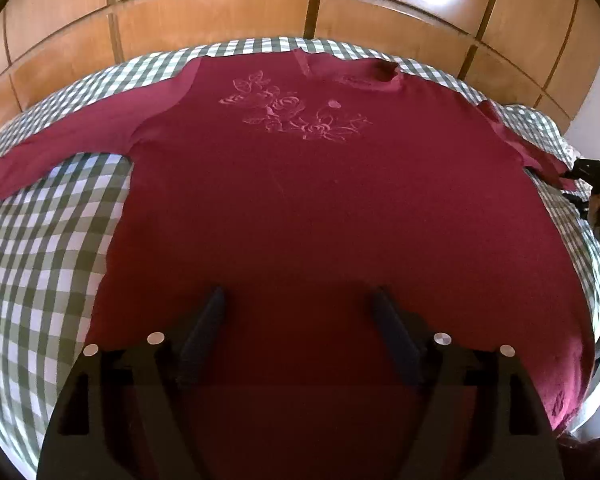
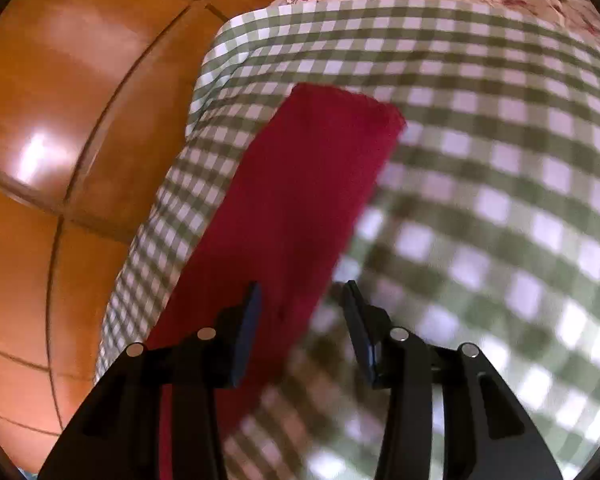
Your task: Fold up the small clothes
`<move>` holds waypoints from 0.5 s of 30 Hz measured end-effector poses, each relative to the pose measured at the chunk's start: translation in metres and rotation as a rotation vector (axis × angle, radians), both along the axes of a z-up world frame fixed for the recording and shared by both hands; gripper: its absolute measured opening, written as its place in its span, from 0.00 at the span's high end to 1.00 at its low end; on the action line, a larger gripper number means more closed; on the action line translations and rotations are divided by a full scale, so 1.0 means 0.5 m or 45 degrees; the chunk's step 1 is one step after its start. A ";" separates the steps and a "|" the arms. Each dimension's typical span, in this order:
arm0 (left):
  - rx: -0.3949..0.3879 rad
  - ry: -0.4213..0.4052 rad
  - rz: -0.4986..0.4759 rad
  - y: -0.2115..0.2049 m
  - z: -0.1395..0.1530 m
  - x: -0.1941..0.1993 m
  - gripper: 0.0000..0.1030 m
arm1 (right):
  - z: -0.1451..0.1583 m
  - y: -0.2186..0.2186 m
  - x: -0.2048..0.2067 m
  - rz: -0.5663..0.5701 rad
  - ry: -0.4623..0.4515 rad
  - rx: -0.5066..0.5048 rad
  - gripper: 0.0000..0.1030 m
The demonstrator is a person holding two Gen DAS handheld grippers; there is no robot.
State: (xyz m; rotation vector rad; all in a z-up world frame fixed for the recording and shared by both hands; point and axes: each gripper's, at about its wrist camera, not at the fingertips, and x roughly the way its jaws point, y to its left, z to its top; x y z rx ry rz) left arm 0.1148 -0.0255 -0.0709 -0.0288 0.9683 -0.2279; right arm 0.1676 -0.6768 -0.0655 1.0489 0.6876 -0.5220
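The shirt is lying spread flat on the bed, sleeves reaching out left and right, neck towards the wardrobe standing behind the bed's far edge

Left wrist view looking steeply down over the shirt near its hem, facing the wardrobe, right wrist view close above the right sleeve, blurred, both sharing shirt and checked cloth.

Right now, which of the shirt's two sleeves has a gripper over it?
The sleeve under the right gripper, jaws open; the other sleeve, stretched across the checked cloth, lies alone.
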 end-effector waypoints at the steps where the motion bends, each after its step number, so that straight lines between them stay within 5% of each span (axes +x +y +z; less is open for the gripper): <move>1: -0.001 0.002 0.003 0.000 0.000 0.001 0.25 | -0.002 -0.004 -0.002 0.009 0.007 -0.009 0.66; 4: -0.001 0.007 0.010 -0.001 -0.001 0.004 0.24 | 0.005 -0.015 0.007 0.050 0.049 -0.079 0.94; 7: -0.001 0.008 0.010 0.000 -0.002 0.005 0.24 | 0.030 -0.020 -0.044 0.000 0.086 -0.227 0.95; 15: -0.016 0.007 0.004 0.006 0.001 0.006 0.24 | 0.019 -0.016 -0.094 -0.048 0.116 -0.219 0.95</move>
